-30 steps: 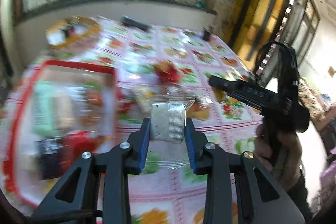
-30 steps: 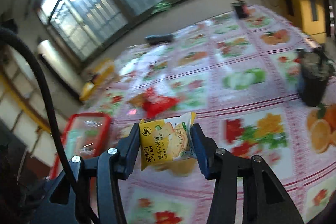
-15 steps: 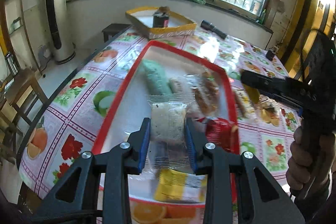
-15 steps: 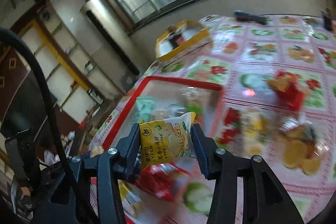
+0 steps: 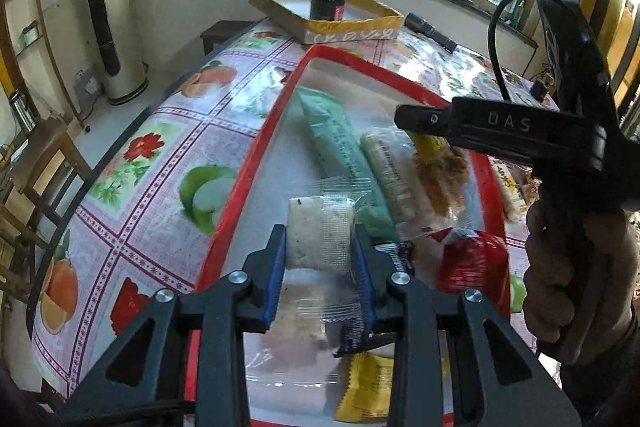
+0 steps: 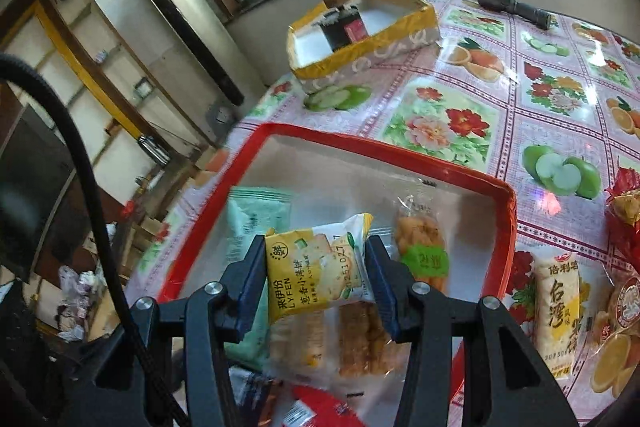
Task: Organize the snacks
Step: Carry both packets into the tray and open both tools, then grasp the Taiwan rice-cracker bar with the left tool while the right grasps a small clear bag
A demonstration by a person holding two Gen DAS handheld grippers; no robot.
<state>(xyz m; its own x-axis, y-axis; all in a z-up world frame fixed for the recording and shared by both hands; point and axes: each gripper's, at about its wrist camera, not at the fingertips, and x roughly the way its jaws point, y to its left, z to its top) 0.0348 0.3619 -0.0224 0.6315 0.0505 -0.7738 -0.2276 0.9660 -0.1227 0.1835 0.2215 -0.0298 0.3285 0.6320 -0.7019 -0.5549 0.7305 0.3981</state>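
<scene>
Wrapped snacks (image 5: 384, 163) — red-rimmed tray (image 5: 240, 187)

left tool (image 5: 320, 273) body covers the near end of the red tray (image 5: 256, 163) and the lower part of its clear-wrapped white cake (image 5: 320, 231). yellow packet (image 5: 366, 393) and dark packet (image 5: 356, 331) only partly show between the fingers. right tool (image 6: 316, 281) hides the lower ends of the fried snack packs (image 6: 360, 339) and the mint packet (image 6: 250, 227). red packet (image 6: 320, 409) cut off at the bottom edge. label on the dark jar (image 6: 340, 27) in the yellow box (image 6: 360, 55) too small to read.
</scene>
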